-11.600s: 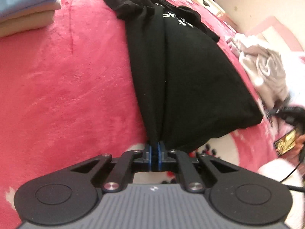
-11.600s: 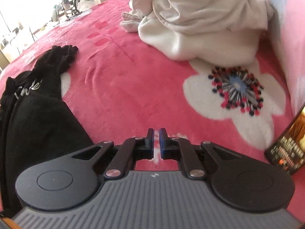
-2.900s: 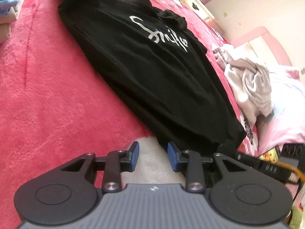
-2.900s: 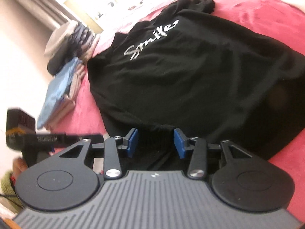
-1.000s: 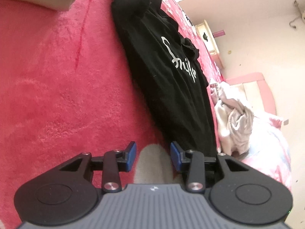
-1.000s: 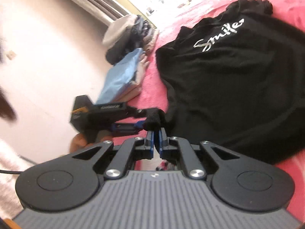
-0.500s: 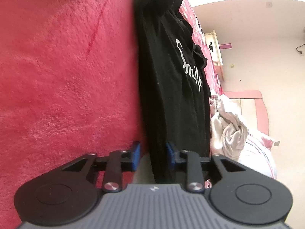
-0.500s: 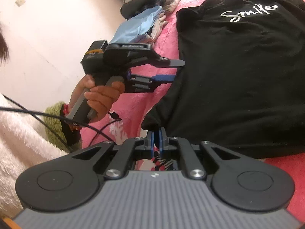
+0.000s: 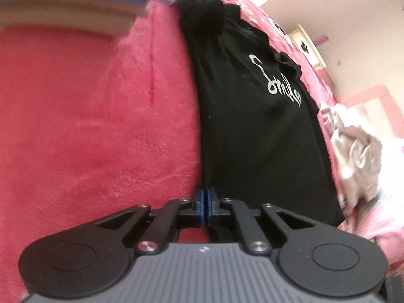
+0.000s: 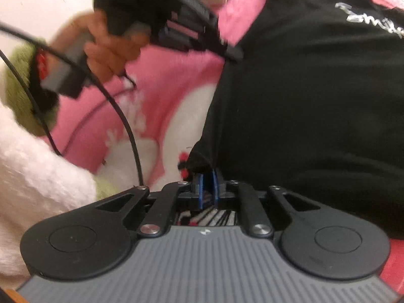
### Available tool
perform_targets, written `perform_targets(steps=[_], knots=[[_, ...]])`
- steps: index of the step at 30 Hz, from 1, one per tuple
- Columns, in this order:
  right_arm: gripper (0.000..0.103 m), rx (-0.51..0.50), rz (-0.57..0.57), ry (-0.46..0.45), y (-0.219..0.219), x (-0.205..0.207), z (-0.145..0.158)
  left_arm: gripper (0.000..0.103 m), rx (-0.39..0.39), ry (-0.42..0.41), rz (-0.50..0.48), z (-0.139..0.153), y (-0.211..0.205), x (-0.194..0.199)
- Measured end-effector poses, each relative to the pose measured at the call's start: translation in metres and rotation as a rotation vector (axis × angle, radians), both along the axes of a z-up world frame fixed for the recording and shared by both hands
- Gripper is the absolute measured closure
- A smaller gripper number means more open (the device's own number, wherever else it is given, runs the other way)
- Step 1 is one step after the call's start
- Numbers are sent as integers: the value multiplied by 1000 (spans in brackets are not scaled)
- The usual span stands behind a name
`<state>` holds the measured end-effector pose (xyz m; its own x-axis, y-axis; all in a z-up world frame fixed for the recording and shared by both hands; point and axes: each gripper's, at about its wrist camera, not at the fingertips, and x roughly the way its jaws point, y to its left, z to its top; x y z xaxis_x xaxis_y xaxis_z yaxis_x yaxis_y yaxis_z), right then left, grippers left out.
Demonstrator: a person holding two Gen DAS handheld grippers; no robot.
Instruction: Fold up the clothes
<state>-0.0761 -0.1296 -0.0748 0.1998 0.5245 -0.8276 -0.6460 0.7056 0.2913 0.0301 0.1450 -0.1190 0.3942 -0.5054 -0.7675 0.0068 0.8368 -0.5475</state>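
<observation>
A black T-shirt (image 9: 252,126) with a white "Smile" print lies flat on the red plush blanket (image 9: 101,126). My left gripper (image 9: 207,195) is shut on the shirt's near side edge, which runs taut away from the pads. In the right wrist view the same shirt (image 10: 315,101) fills the right half. My right gripper (image 10: 207,176) has its jaws opening, a narrow gap showing between the blue pads, and the shirt's bottom corner (image 10: 199,157) still sits at their tips. A hand (image 10: 113,48) holds the left gripper (image 10: 231,53), blurred, at the shirt's far edge.
A folded stack of blue and beige clothes (image 9: 75,7) lies at the top left. Crumpled white garments (image 9: 358,151) are heaped to the right of the shirt. A black cable (image 10: 121,116) trails over the blanket's white flower pattern, beside a fluffy white sleeve (image 10: 30,176).
The left jaws have closed on the shirt's edge. The right gripper has swung closer to the blanket with the shirt corner, and its pads have parted a little.
</observation>
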Motion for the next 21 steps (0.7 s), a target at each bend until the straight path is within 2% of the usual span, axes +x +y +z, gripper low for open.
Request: perform_targets(steps=[2, 5, 7, 9, 12, 13, 16, 17, 19, 21], knots=[[79, 44, 1, 28, -6, -2, 4, 92, 57, -27, -37, 7, -3, -5], [78, 94, -15, 123, -17, -4, 3, 94, 135, -51, -75, 15, -1, -13], [77, 110, -18, 118, -22, -7, 9, 91, 173, -74, -90, 22, 4, -21], [77, 179, -48, 82, -30, -6, 22, 89, 178, -118, -95, 33, 10, -31], [77, 248, -164, 33, -46, 2, 31, 84, 109, -178, -151, 45, 3, -39], [77, 239, -195, 21, -48, 6, 30, 83, 83, -193, -186, 47, -4, -41], [77, 123, -240, 45, -44, 15, 13, 80, 49, -182, -343, 37, -36, -46], [78, 79, -237, 92, -42, 15, 3, 80, 52, -147, -406, 29, -46, -50], [78, 70, -237, 128, -41, 9, -2, 80, 105, -61, -511, 9, -61, -61], [78, 84, -236, 179, -46, 5, 2, 78, 130, -84, -544, 6, -62, -77]])
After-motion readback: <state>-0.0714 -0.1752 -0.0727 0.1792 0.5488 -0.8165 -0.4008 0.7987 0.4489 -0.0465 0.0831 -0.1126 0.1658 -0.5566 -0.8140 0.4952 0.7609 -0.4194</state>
